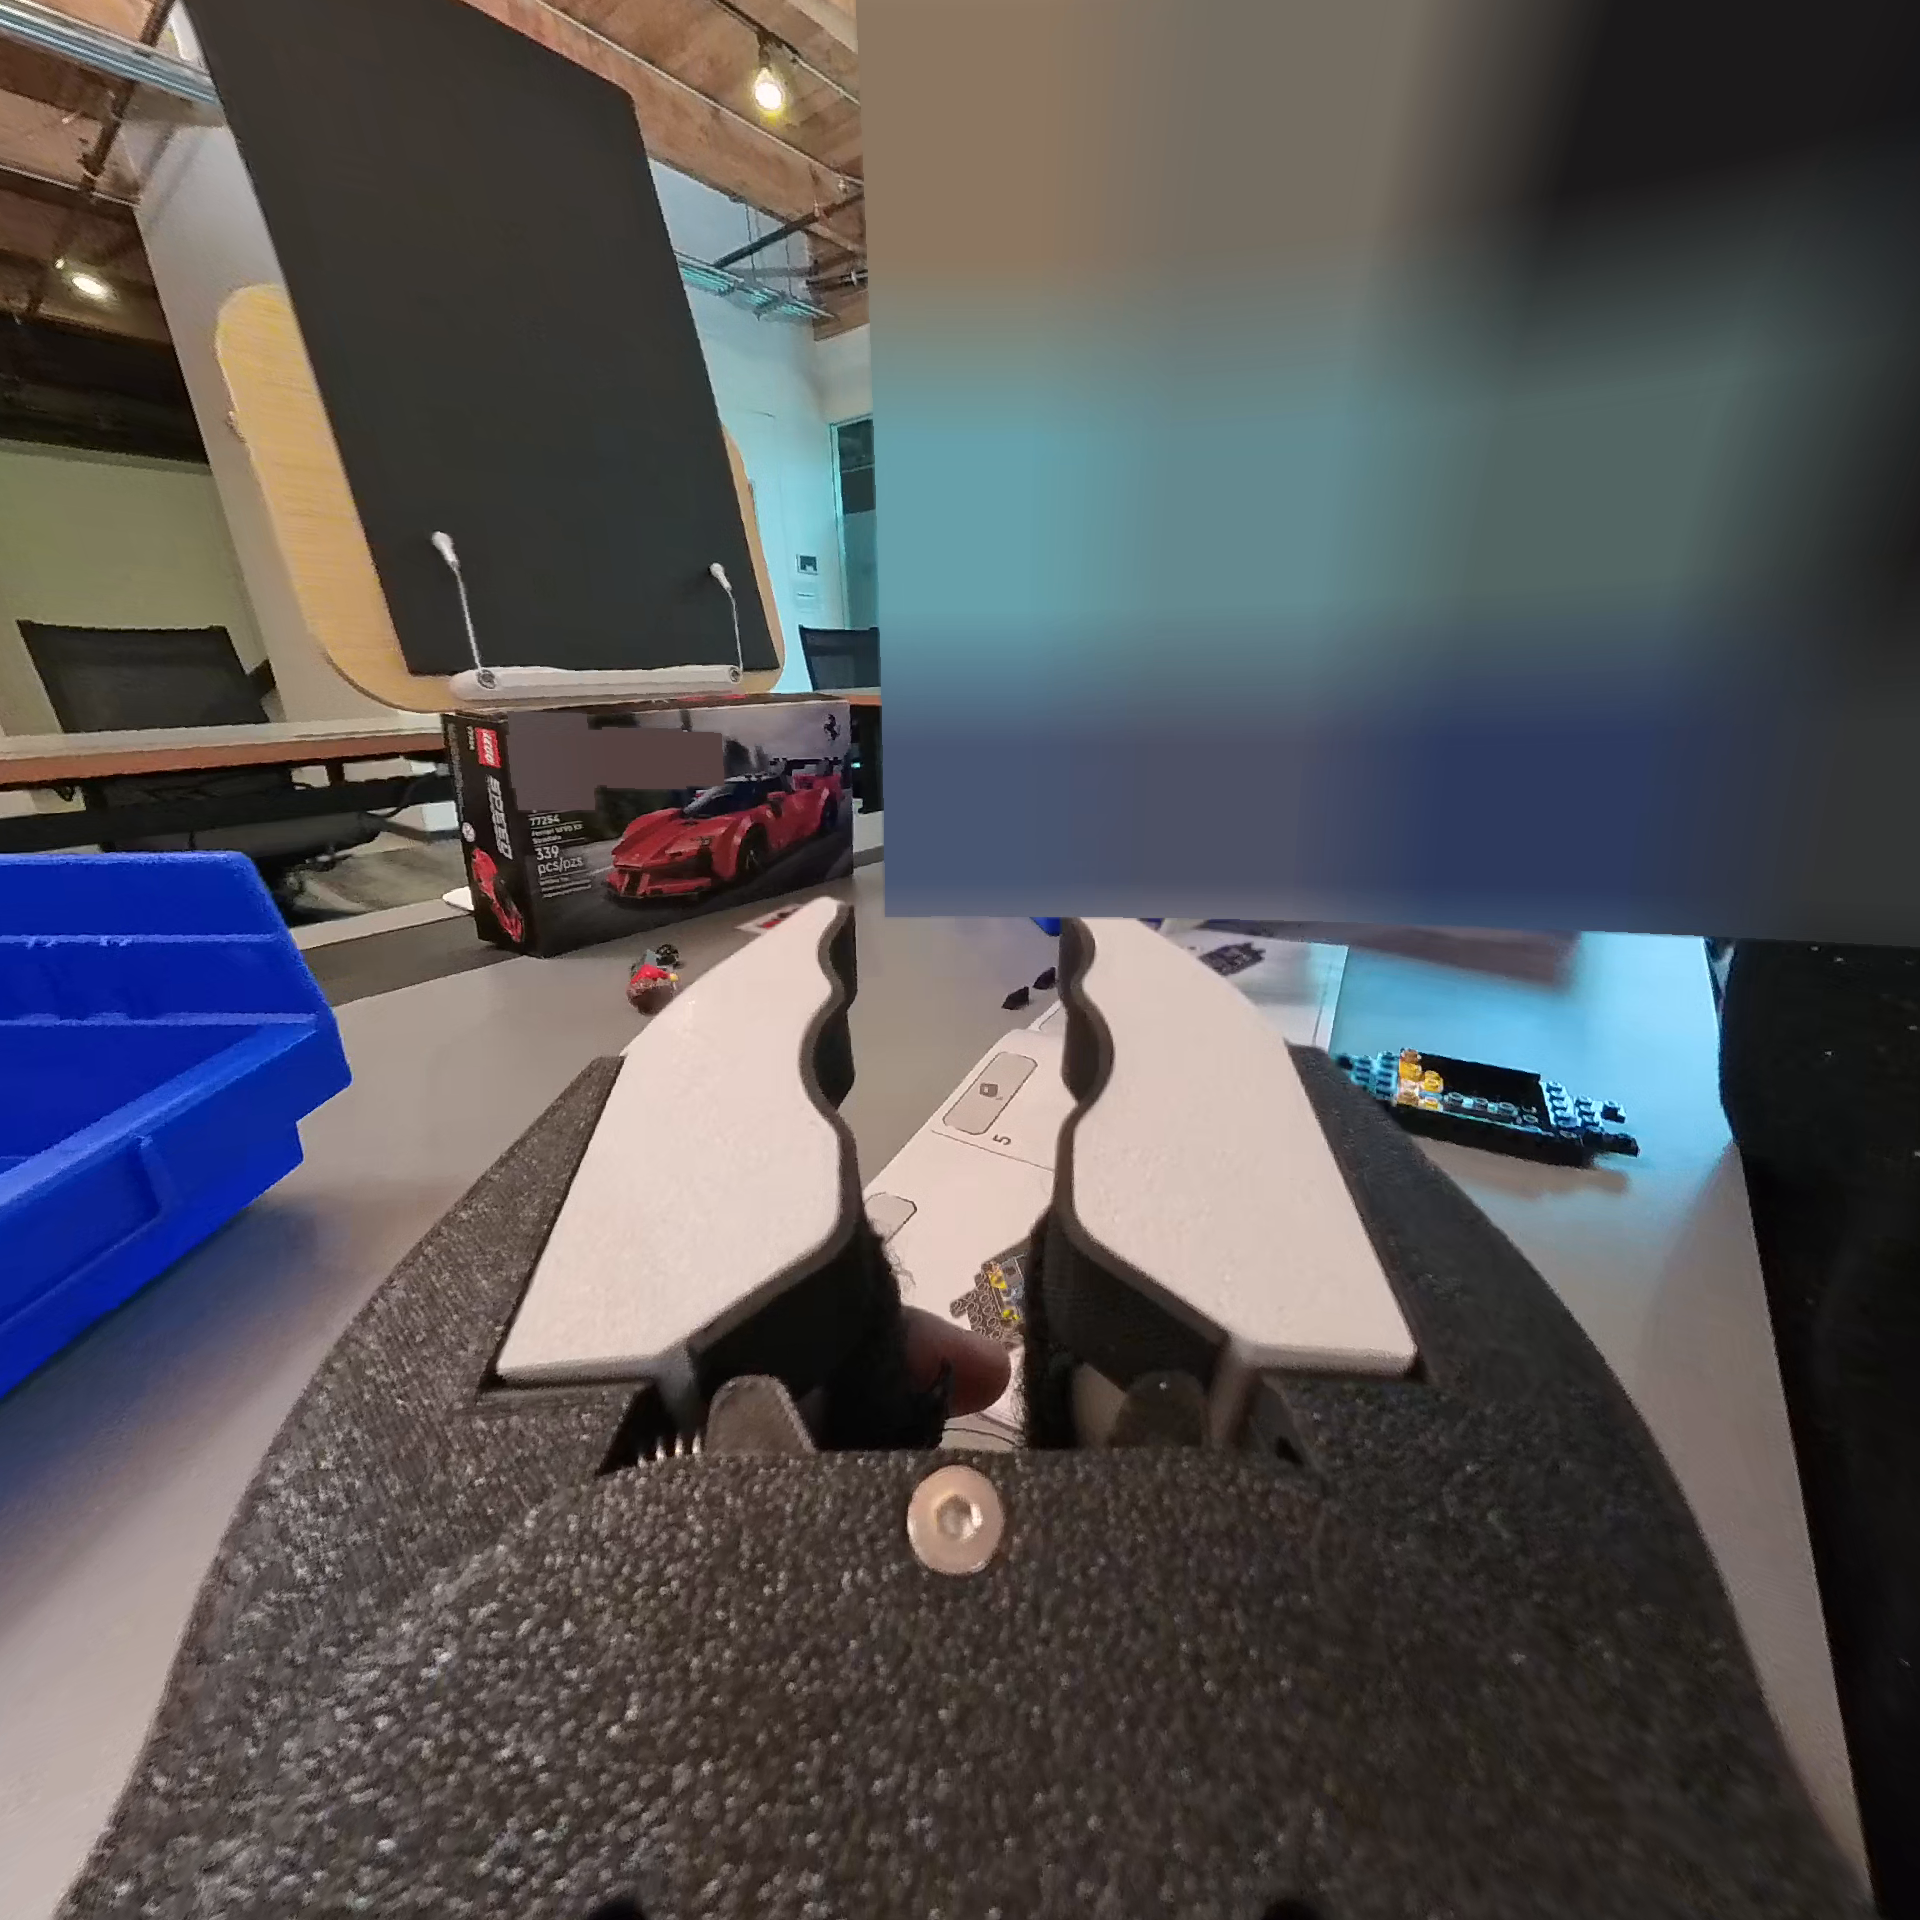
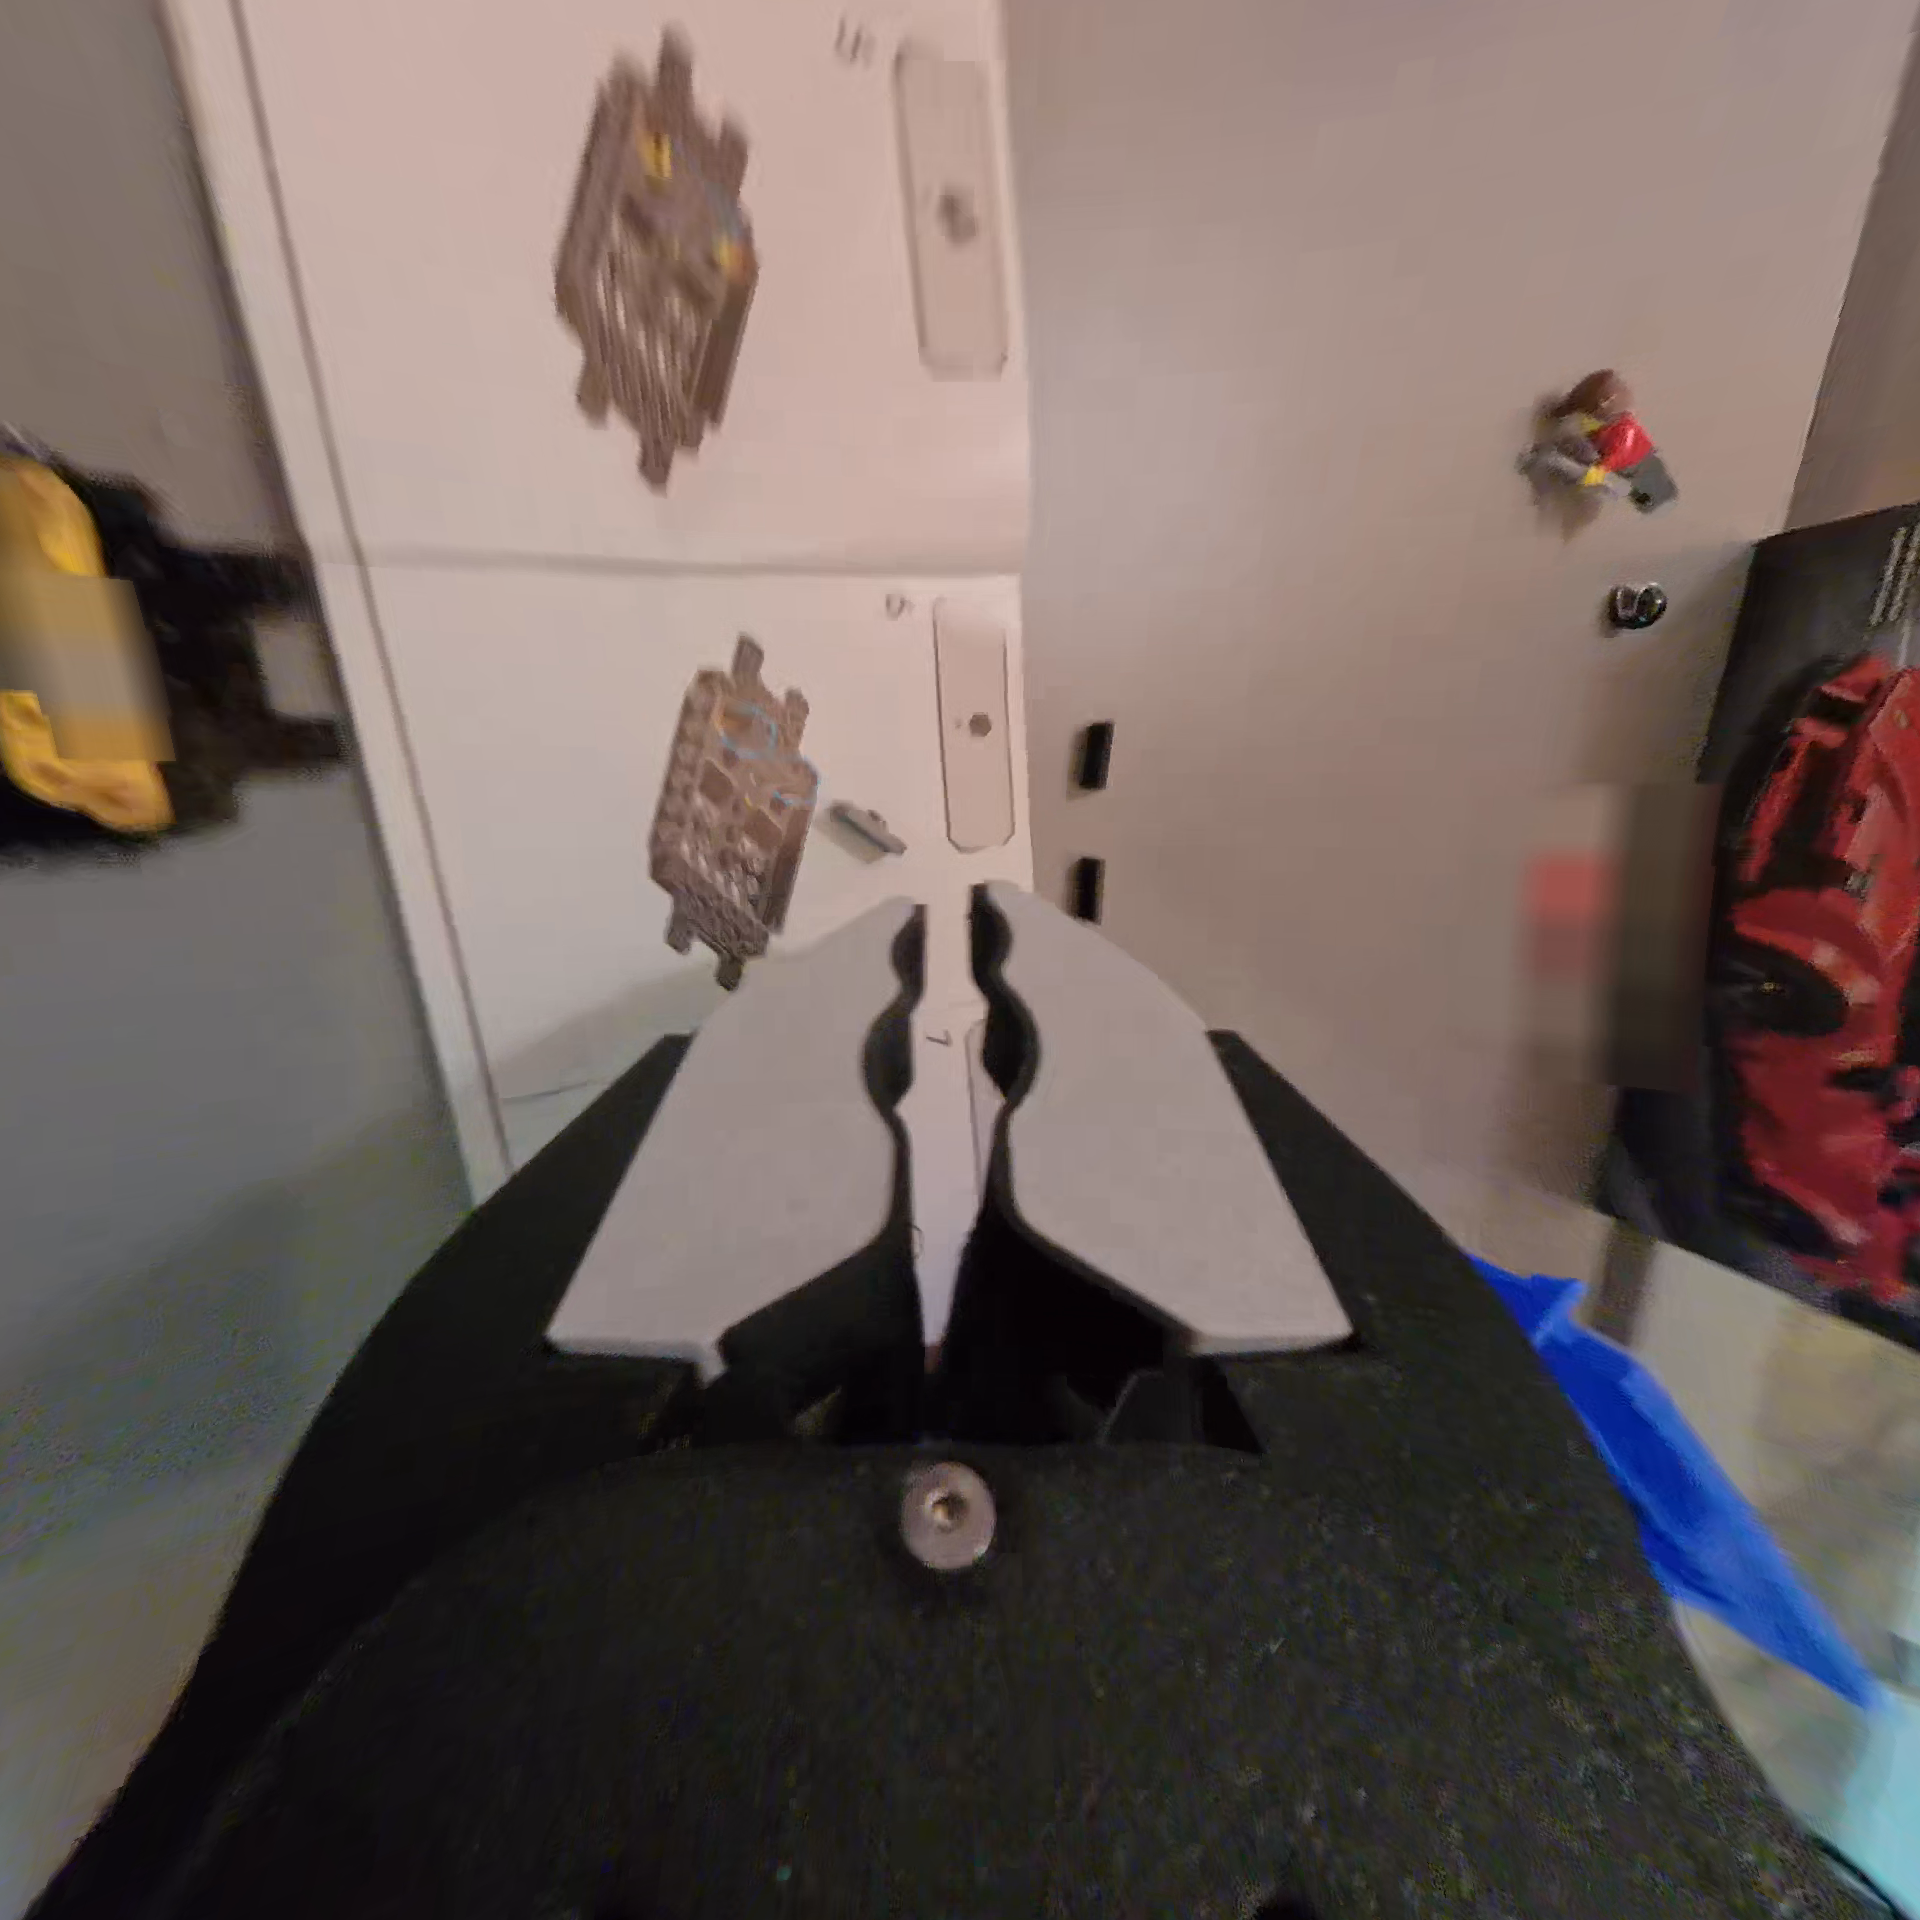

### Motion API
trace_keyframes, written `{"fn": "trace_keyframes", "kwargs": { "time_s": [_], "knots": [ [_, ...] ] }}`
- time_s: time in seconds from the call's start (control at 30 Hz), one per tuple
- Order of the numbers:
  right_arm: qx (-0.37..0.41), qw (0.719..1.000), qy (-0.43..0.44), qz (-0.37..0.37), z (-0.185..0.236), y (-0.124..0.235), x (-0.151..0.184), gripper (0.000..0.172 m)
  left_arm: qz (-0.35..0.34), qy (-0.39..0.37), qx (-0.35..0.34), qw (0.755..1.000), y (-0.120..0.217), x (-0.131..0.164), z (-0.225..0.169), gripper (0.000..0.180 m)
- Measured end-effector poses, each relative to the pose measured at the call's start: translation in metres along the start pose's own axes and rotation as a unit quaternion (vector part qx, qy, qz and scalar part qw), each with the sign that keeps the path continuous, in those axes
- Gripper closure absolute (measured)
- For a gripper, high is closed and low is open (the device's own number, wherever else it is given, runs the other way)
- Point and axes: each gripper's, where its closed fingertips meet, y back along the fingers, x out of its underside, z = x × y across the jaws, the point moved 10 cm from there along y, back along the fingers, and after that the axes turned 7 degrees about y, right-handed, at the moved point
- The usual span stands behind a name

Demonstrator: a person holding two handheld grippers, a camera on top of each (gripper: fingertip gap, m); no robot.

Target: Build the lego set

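Low over a grey table (image 1: 436, 1122), two hand-held grippers with white fingers and black foam pads hover above a white instruction booklet (image 2: 499, 644) that lies open and flat.

Its pages carry printed drawings of a grey brick chassis and of long rounded part panels. In the right wrist view the booklet's long axis runs away from the camera, with its right edge just beside two small black bricks (image 2: 1091, 753) on the bare table.

The left gripper (image 1: 956, 945) has its jaws clearly apart with nothing between the pads; table and booklet page (image 1: 966, 1132) show through the gap. Part of a person's finger shows low between the fingers, near the hinge.

The right gripper (image 2: 945, 904) has its jaws only narrowly apart, also bare; a strip of white page shows between the tips. Whether the tips touch the paper cannot be told.

Around them:
- A blue plastic bin (image 1: 135, 1060) sits at the left of the left gripper.
- A dark toy box (image 1: 665, 821) picturing a red car stands upright beyond it.
- A small red-and-black minifigure (image 1: 652, 979) lies near the box.
- A partly built black and grey brick chassis (image 1: 1496, 1101) with yellow studs rests on the table to the right, its long axis running left to right in the left wrist view.
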Motion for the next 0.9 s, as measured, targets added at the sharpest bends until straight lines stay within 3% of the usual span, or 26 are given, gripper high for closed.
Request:
{"fn": "trace_keyframes", "kwargs": {
  "time_s": [0.03, 0.13, 0.4, 0.47, 0.6, 0.73, 0.9],
  "knots": [
    [-0.012, 0.999, -0.035, -0.032, -0.003, 0.004, -0.001, 0.171, -0.004, 0.002, -0.001, 1.0, 0.001, 0.0, 0.0, 0.145],
    [-0.067, 0.988, -0.116, -0.075, -0.008, -0.003, -0.004, 0.172, -0.01, 0.012, -0.001, 1.0, 0.001, 0.0, 0.003, 0.145],
    [-0.128, 0.984, -0.127, -0.003, 0.002, -0.027, 0.009, 0.172, -0.015, 0.005, -0.005, 1.0, 0.002, 0.0, 0.002, 0.146],
    [-0.128, 0.983, -0.131, 0.0, 0.003, -0.024, 0.012, 0.172, -0.024, 0.01, -0.007, 1.0, 0.004, -0.001, 0.003, 0.146],
    [-0.097, 0.976, -0.18, -0.073, -0.012, -0.02, 0.002, 0.172, -0.04, 0.024, -0.01, 0.999, 0.006, -0.002, 0.005, 0.147],
    [-0.113, 0.98, -0.162, -0.036, -0.011, -0.033, 0.004, 0.172, -0.038, 0.022, -0.011, 0.999, 0.006, -0.001, 0.005, 0.147],
    [-0.12, 0.98, -0.157, -0.015, -0.001, -0.023, 0.016, 0.172, -0.04, 0.024, -0.014, 0.999, 0.006, -0.001, 0.005, 0.147]
  ]
}}
